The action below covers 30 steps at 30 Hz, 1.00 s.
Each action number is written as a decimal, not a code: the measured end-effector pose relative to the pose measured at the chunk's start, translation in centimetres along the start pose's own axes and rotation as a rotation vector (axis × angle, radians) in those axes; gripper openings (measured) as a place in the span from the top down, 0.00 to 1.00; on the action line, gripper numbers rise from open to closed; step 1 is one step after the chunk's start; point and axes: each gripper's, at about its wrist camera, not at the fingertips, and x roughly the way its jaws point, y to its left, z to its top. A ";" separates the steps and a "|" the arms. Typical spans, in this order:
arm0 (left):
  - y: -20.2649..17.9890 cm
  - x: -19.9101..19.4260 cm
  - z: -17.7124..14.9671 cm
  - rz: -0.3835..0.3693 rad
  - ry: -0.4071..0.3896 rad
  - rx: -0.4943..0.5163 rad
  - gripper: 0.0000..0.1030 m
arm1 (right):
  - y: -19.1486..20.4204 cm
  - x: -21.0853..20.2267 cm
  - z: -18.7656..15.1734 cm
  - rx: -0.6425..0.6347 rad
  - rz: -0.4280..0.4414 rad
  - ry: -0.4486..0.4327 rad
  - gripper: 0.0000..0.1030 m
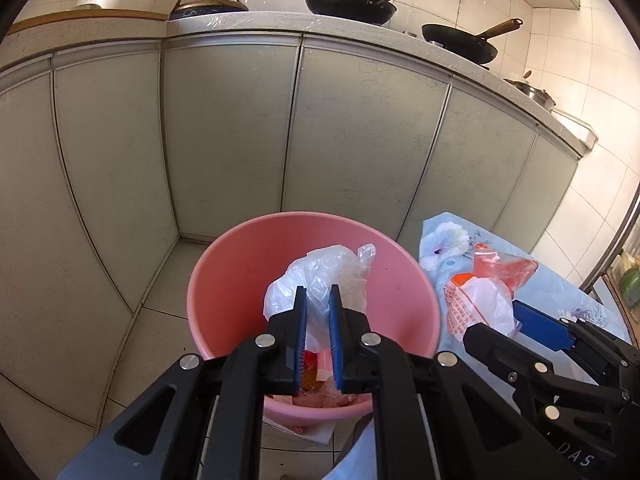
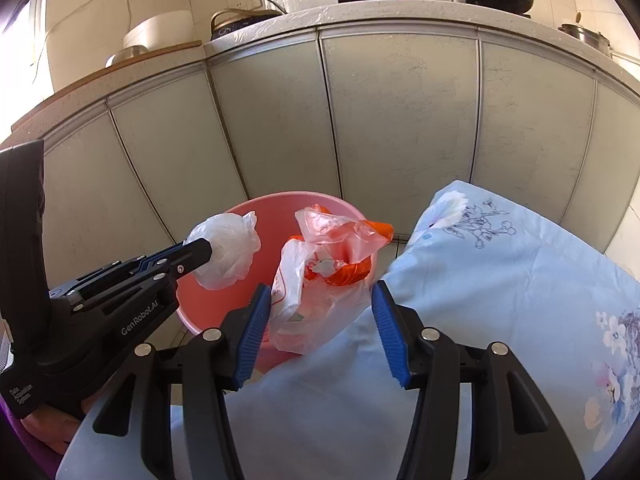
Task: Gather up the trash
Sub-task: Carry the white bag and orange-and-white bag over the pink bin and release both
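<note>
A pink bucket [image 1: 224, 280] [image 2: 276, 216] stands on the tiled floor against the cabinets, with scraps of trash [image 1: 324, 394] at its bottom. My left gripper [image 1: 318, 288] [image 2: 202, 254] hangs over the bucket's mouth, shut on a crumpled white plastic bag [image 1: 320, 268] [image 2: 228, 252]. To its right, my right gripper [image 2: 320, 292] [image 1: 96, 320] holds a puffy orange and clear plastic bag [image 2: 332, 248] [image 1: 488, 280] between its half-spread blue pads [image 2: 256, 320]. That bag hangs over the bucket's right rim and the edge of a cloth.
A light-blue floral cloth [image 2: 500, 280] [image 1: 560, 280] covers a surface right of the bucket, under my right gripper. Grey cabinet doors [image 1: 224, 140] rise just behind. On the counter above are two woks [image 1: 348, 0], a pot and a white appliance. A hand [image 2: 48, 428] holds the left gripper.
</note>
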 end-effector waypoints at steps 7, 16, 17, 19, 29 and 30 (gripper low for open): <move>1.0 1.5 0.0 0.028 0.012 -0.007 0.90 | 0.8 2.4 0.7 -0.012 0.006 0.047 0.49; 2.2 3.5 -0.2 0.044 0.039 -0.026 0.90 | 0.9 5.1 1.1 -0.005 0.006 0.104 0.49; 2.2 3.7 -0.3 0.044 0.042 -0.026 0.90 | 0.9 5.3 1.1 -0.005 0.005 0.108 0.49; 2.3 4.0 -0.3 0.043 0.047 -0.027 0.90 | 0.8 5.6 1.1 -0.003 0.006 0.114 0.49; 2.9 5.7 -0.2 0.029 0.080 -0.051 0.90 | 1.1 7.5 1.5 0.002 0.008 0.160 0.49; 3.0 5.8 -0.2 0.023 0.085 -0.056 0.90 | 1.1 7.8 1.5 0.003 0.012 0.167 0.49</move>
